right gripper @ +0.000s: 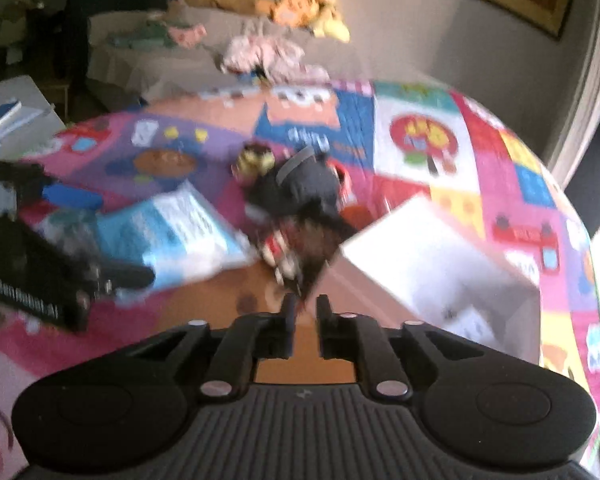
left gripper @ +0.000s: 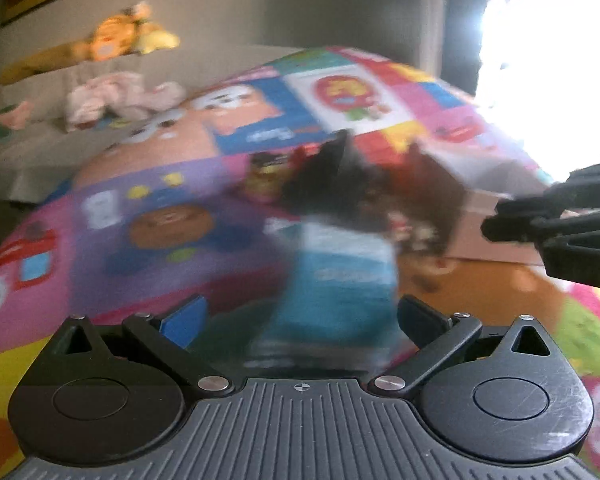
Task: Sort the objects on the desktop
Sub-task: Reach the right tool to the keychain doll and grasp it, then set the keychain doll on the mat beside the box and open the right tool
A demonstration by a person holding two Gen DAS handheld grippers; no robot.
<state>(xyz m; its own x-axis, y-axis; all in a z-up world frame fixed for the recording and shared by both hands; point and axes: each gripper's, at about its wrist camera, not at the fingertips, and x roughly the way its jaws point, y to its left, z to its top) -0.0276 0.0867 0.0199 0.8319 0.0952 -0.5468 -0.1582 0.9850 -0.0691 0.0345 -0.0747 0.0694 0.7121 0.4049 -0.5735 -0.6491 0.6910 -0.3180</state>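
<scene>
Left wrist view: left gripper (left gripper: 298, 320) jaws wide, a blue packet (left gripper: 340, 280) between them, contact unclear through blur. Right wrist view: right gripper (right gripper: 303, 312) jaws narrow, empty, beside the white box (right gripper: 440, 264). Dark clutter (right gripper: 300, 208) remains unsorted mid-mat (right gripper: 420, 128); far mat offers room.

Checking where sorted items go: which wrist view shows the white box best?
The right wrist view: the white box fills the space right of the right gripper, with its top and near wall visible, though blurred. The left wrist view catches only a pale strip of it, behind dark objects and the other gripper.
</scene>
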